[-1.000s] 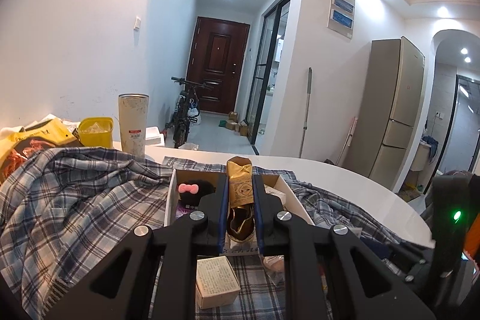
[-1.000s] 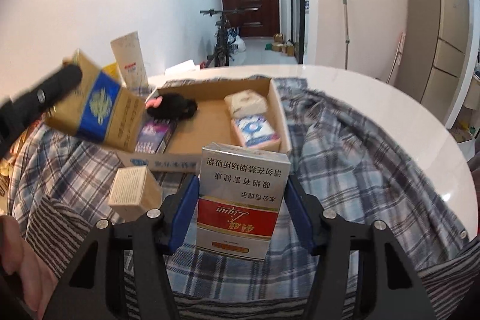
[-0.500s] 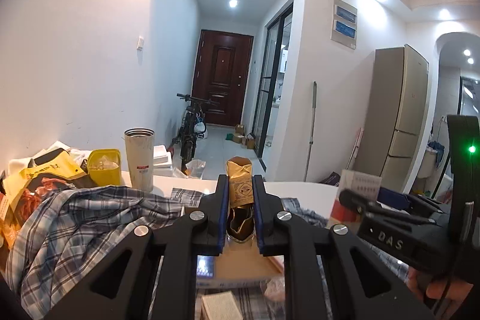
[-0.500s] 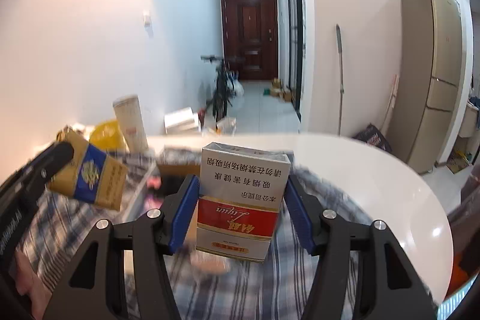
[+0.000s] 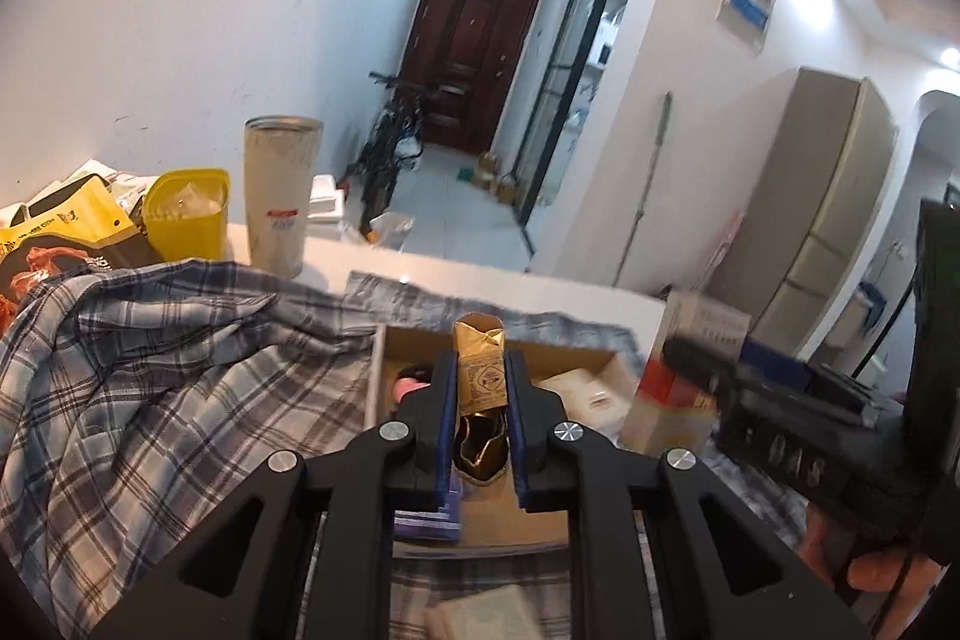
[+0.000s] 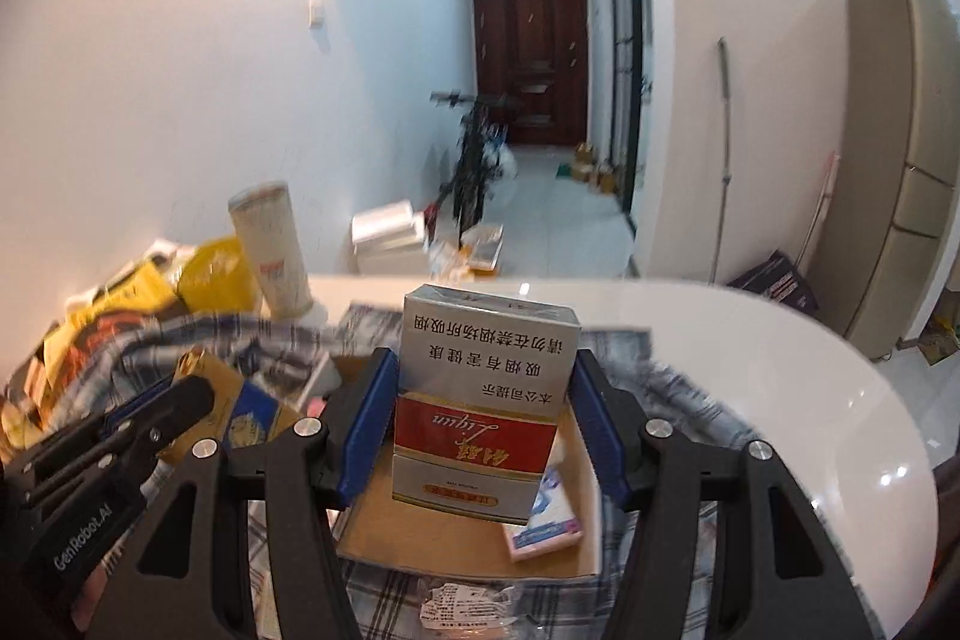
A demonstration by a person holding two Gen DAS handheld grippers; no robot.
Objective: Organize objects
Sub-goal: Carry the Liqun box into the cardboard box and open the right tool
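Showing two cartons carried above an open cardboard box (image 6: 420,526) that rests on a plaid cloth (image 5: 150,400) spread over the white bench (image 6: 750,358). The right hand-held gripper (image 6: 483,418) is clamped on a red-and-silver pack (image 6: 480,388), its blue pads pressing the two narrow sides near mid-height, the pack upright with its print inverted toward the camera. The left hand-held gripper (image 5: 480,412) is clamped on a gold pack (image 5: 478,370), held edge-on; the pack's top looks torn open and its walls creased, so it is probably partly empty and easily crushed. Both packs hang over the box, not yet set down.

Handling, as a judgement: both cartons are light, thin-walled paperboard with a slippery film wrap. The firmest hold is across the narrow sides, close to a corner fold, with modest force; squeezing the broad faces would dent them. Inside the box lie a white tissue packet (image 6: 549,514) and a pink-and-black item (image 5: 411,382), leaving bare floor between. A tall tumbler (image 5: 279,196) and yellow tub (image 5: 186,214) stand beyond the cloth.
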